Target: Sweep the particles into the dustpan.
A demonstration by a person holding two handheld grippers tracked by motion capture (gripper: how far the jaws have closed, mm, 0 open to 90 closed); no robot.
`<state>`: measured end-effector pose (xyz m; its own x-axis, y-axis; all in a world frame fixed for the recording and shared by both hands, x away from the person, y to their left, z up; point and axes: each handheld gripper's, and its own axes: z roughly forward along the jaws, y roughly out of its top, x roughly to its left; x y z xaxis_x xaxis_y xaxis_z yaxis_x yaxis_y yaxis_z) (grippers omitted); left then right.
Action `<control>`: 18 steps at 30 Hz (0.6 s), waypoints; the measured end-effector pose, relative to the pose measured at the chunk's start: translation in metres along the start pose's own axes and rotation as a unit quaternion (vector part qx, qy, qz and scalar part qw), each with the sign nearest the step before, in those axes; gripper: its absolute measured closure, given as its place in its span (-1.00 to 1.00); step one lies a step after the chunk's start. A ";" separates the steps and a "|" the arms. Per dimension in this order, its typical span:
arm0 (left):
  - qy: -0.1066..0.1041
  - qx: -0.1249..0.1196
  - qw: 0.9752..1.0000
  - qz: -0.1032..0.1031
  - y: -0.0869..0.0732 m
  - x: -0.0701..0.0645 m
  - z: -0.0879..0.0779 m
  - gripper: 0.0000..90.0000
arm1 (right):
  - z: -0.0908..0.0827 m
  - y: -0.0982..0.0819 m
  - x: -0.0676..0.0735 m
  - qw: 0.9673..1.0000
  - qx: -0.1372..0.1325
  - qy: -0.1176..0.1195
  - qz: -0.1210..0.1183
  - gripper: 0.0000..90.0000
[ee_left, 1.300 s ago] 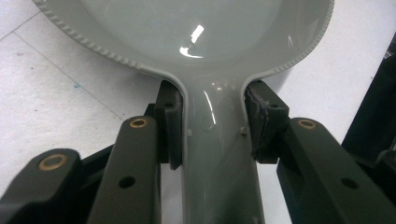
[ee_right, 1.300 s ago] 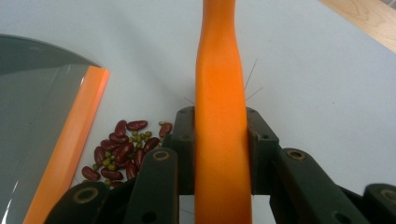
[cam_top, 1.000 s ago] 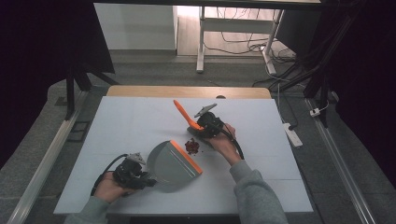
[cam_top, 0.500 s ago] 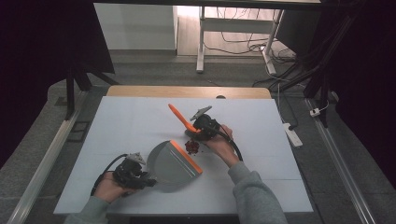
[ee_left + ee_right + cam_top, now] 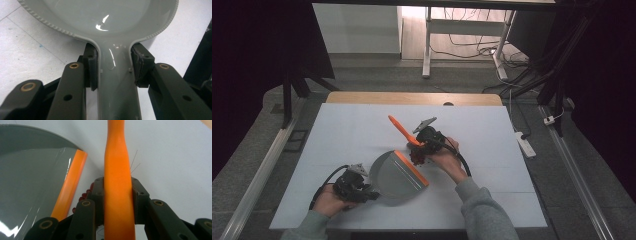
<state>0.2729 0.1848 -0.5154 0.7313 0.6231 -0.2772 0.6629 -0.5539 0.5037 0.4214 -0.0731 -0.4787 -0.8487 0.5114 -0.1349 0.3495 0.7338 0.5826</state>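
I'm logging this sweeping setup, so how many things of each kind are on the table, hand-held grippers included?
Dustpan, grey with an orange lip: 1
Brush with orange handle: 1
Clump of small dark red bits: 1
Grippers: 2, left gripper shut on the dustpan's handle, right gripper shut on the brush handle
Total: 5

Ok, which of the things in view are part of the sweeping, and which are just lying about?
In the job:
grey dustpan, left gripper shut on its handle
orange brush, in right gripper
small red bits by the dustpan's orange lip

Lying about:
power strip on the floor
desk legs behind
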 end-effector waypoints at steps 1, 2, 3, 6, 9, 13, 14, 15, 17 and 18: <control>0.000 0.000 1.000 0.000 0.000 0.000 0.000 0.37 | 0.000 0.000 0.001 1.000 0.000 0.001 0.000 0.57; 0.000 0.000 1.000 0.000 0.000 0.000 0.000 0.37 | 0.000 0.000 0.002 1.000 0.001 0.002 -0.002 0.57; -0.001 0.000 1.000 0.000 0.000 0.000 0.000 0.37 | 0.000 0.000 0.002 1.000 0.000 0.003 -0.004 0.57; 0.000 0.000 1.000 0.000 0.000 0.000 0.000 0.37 | 0.000 0.001 0.005 1.000 0.002 0.009 -0.005 0.57; 0.000 0.000 1.000 0.000 0.000 0.000 0.000 0.37 | 0.000 0.001 0.008 1.000 0.002 0.009 -0.006 0.57; 0.000 0.000 1.000 0.000 0.000 0.000 0.000 0.37 | -0.001 0.001 0.011 1.000 0.002 0.012 -0.010 0.57; 0.000 0.000 1.000 0.000 0.000 0.000 0.000 0.37 | -0.001 0.001 0.012 1.000 0.002 0.011 -0.009 0.57; 0.000 0.000 1.000 0.000 0.000 0.000 0.000 0.37 | -0.001 0.002 0.012 1.000 0.003 0.013 -0.012 0.57; 0.000 0.000 1.000 0.001 0.000 0.000 0.000 0.37 | -0.001 0.001 0.014 1.000 0.001 0.016 -0.010 0.57; 0.000 0.000 1.000 0.001 0.000 0.000 0.000 0.37 | -0.001 0.001 0.014 1.000 0.000 0.017 -0.012 0.57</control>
<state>0.2729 0.1849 -0.5153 0.7323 0.6221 -0.2770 0.6619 -0.5547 0.5041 0.4093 -0.0651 -0.4791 -0.8698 0.4780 -0.1224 0.3285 0.7461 0.5792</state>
